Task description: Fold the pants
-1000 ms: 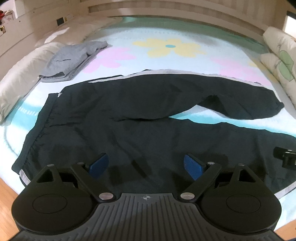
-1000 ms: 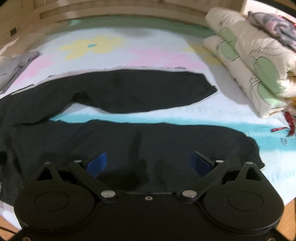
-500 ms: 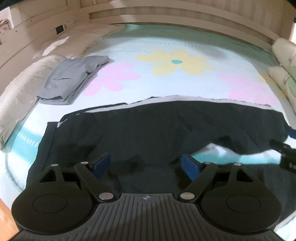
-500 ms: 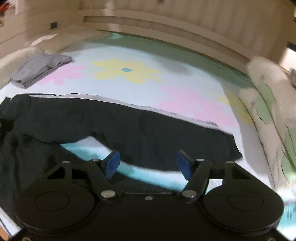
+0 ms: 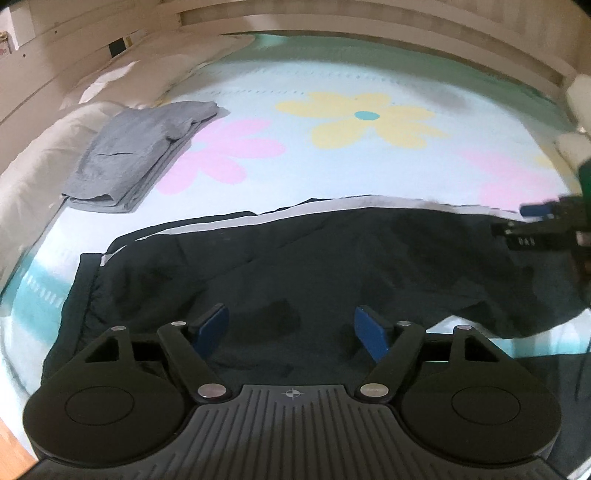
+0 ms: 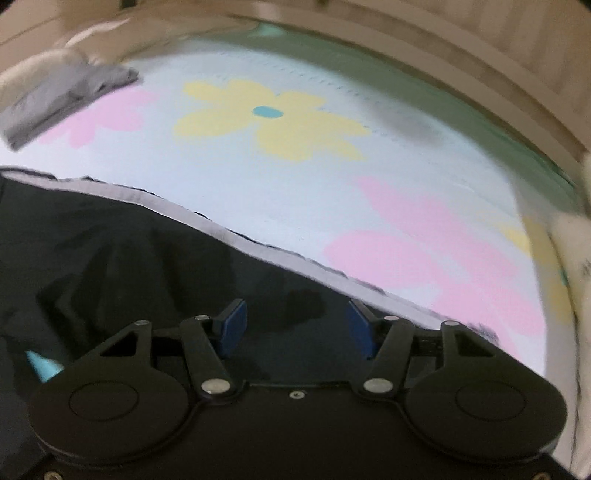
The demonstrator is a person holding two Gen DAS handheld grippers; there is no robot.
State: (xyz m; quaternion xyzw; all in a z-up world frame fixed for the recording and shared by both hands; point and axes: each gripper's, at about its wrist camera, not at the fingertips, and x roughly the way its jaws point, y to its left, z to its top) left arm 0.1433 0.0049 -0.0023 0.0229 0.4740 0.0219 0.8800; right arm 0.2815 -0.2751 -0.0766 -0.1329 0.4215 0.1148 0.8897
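Black pants [image 5: 314, 266] with a pale side stripe lie flat on the flowered bed sheet [image 5: 332, 147]. My left gripper [image 5: 291, 328] is open and empty, hovering over the seat area near the waistband. My right gripper [image 6: 295, 325] is open and empty over the far leg [image 6: 129, 258], close to its striped far edge. The right gripper also shows at the right edge of the left wrist view [image 5: 546, 229]. The near leg is mostly hidden below the grippers.
A folded grey garment [image 5: 140, 155] lies at the far left of the bed beside white pillows [image 5: 33, 155]. A wooden bed frame [image 5: 369, 22] runs along the back. Rolled bedding [image 6: 576, 240] sits at the right edge.
Both grippers have moved forward across the pants, from the near leg toward the far leg. Both stay open. The pants have not moved.
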